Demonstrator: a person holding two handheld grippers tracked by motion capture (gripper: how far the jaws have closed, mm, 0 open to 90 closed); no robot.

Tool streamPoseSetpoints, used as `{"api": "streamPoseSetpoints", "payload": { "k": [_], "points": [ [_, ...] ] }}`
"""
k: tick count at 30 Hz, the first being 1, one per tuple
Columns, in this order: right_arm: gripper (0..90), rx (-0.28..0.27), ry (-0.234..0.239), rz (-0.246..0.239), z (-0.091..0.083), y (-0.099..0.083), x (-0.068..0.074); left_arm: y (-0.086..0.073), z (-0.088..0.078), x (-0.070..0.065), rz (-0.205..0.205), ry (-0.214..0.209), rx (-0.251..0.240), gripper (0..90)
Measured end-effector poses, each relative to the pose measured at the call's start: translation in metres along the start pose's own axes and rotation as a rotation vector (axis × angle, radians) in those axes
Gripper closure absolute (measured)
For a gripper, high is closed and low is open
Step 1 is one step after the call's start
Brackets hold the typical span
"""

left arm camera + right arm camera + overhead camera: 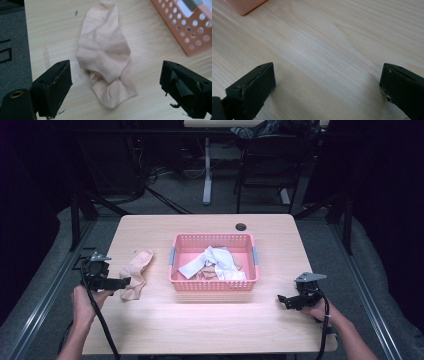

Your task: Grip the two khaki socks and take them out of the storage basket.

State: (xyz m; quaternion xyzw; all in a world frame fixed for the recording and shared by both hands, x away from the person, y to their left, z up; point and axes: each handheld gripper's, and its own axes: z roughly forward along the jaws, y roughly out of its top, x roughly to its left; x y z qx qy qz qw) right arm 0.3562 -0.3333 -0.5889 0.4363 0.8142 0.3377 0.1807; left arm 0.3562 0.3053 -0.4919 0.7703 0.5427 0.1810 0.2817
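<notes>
Left gripper view: wide-apart jaws frame a crumpled, soft beige sock (106, 55) on grained wood; right jaws wide.

Both forearms come in from the near edge, each hand wrapped around a gripper's body. The left gripper (121, 282) points toward the middle, its jaws wide apart and gripping nothing. The right gripper (284, 300) (cable trailing back along the wrist) also points inward, low over the tabletop (210, 320), jaws spread.
</notes>
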Motion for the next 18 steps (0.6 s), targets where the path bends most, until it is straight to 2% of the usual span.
{"api": "streamPoseSetpoints", "payload": {
  "k": [6, 9, 18],
  "points": [
    [0.0, 0.002, -0.001, 0.002, 0.000, 0.000, 0.000, -0.025, 0.012, -0.008, -0.010, -0.005, 0.024, 6.5],
    [0.0, 0.002, -0.001, 0.002, 0.000, 0.000, 0.000, -0.027, 0.016, -0.010, 0.006, 0.004, 0.050, 4.0],
    [0.0, 0.002, -0.001, 0.002, 0.000, 0.000, 0.000, -0.025, 0.015, -0.006, -0.004, 0.002, 0.034, 1.0]
  ]
}}
